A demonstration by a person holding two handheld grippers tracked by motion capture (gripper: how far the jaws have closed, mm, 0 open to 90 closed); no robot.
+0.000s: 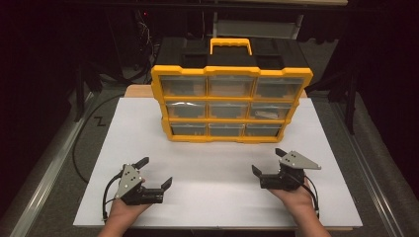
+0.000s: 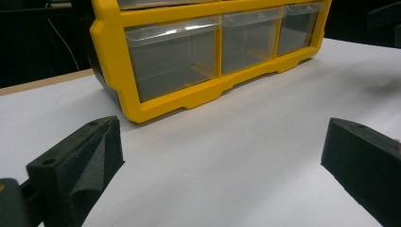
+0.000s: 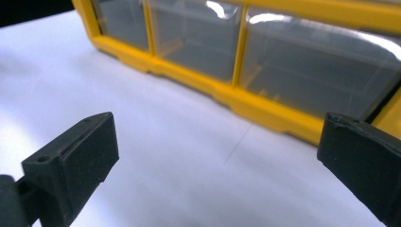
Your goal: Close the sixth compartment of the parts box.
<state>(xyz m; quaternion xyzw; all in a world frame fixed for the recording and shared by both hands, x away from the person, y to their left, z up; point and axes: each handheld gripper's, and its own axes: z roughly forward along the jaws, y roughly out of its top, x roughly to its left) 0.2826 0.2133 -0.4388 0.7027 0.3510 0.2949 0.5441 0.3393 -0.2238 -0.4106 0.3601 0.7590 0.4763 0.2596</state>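
A yellow and black organizer with a yellow handle stands upright at the back of the white board. Its clear drawers sit in three rows of three and face me. The middle row's right drawer holds a pale flat item. My left gripper rests low at the front left, held in a hand, jaws wide apart with nothing between them. My right gripper is at the front right, also open and empty. The left gripper view has its gripper aimed at the organizer's bottom row. The right gripper faces the organizer up close.
The white board lies on a wooden table whose edge shows behind the organizer's left side. A black cable loops on the grey floor at the left. Metal rails run along both sides. Bare board lies between the grippers and the organizer.
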